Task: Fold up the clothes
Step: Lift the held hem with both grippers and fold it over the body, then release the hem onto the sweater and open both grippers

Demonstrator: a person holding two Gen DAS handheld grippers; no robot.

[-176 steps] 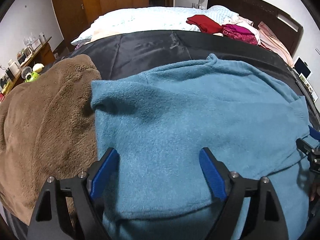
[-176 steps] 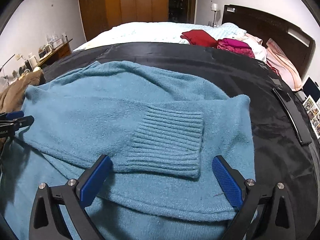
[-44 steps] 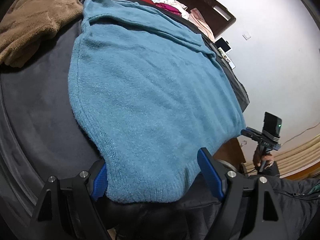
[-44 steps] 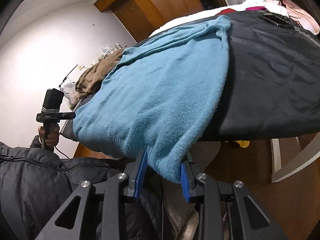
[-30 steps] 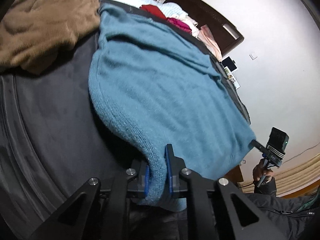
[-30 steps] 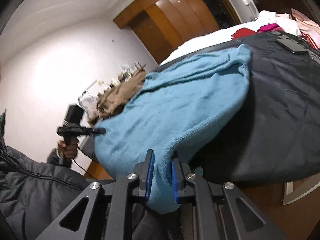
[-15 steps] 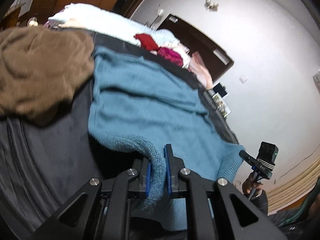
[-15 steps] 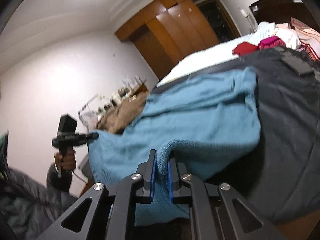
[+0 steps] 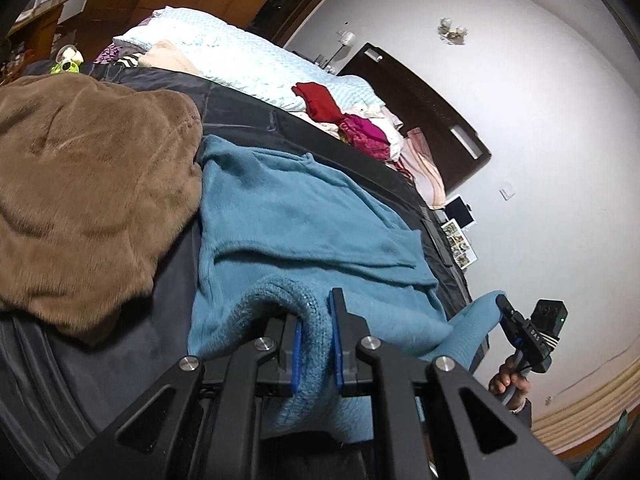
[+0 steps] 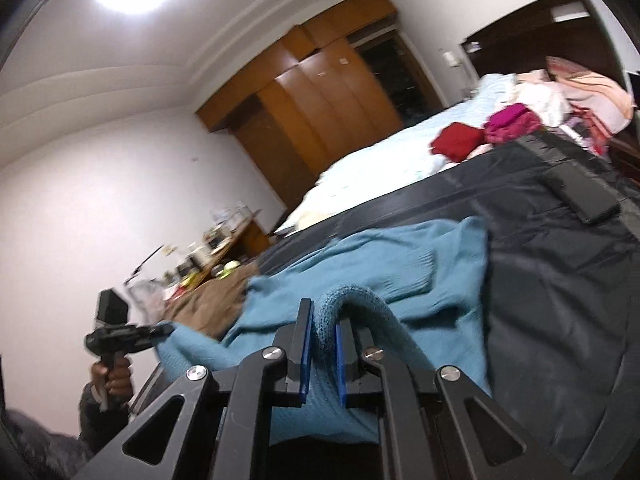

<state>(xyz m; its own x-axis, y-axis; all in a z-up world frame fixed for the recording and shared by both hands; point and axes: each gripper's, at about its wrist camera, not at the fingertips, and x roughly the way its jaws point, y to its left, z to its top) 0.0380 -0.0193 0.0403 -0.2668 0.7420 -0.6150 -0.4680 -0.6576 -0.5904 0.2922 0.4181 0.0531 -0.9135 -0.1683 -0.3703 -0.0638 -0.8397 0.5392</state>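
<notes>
The blue sweater (image 9: 304, 216) lies on the bed's dark cover (image 9: 132, 332), its near hem lifted at both corners, apparently to fold it toward the collar. The left gripper (image 9: 315, 344) and right gripper (image 10: 322, 350) each have fingers clamped on hem. Only the left view shows the brown blanket (image 9: 88, 184) touching the sweater.

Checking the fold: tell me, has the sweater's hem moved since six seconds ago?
Yes. The hem, pinched by both grippers, has lifted off the bed edge toward the headboard.
</notes>
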